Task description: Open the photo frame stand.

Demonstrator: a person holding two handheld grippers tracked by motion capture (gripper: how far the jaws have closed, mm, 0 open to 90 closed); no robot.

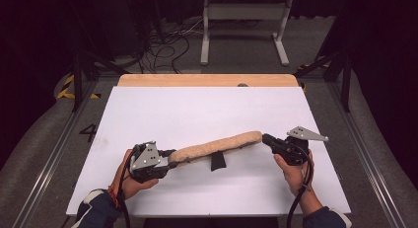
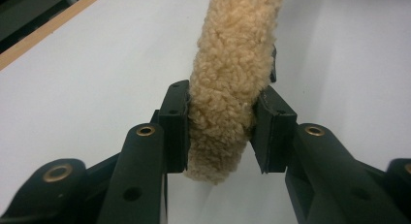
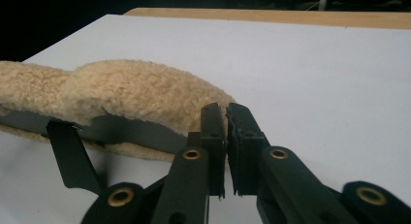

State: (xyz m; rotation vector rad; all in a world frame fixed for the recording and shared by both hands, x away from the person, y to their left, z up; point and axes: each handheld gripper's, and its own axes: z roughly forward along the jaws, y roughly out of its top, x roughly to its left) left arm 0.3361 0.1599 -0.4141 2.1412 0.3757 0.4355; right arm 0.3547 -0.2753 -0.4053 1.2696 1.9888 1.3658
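A long tan fleece pad (image 1: 217, 145) stretches across the white table top (image 1: 197, 109), with a grey inner face and a black strap (image 1: 217, 161) hanging from its middle. My left gripper (image 1: 172, 158) is shut on the pad's left end. In the left gripper view the fleece (image 2: 232, 64) is squeezed between the two pads of my left gripper (image 2: 220, 122). My right gripper (image 1: 266, 138) is at the pad's right end. In the right gripper view my right gripper (image 3: 226, 120) has its jaws together, with the fleece end (image 3: 135, 90) just behind the left jaw. Nothing shows between those pads.
A wooden strip (image 1: 207, 80) runs along the table's far edge. Beyond it stand a white metal frame (image 1: 244, 25) and loose cables (image 1: 162, 45) on the grey floor. The black strap (image 3: 72, 156) reaches down to the table below the pad.
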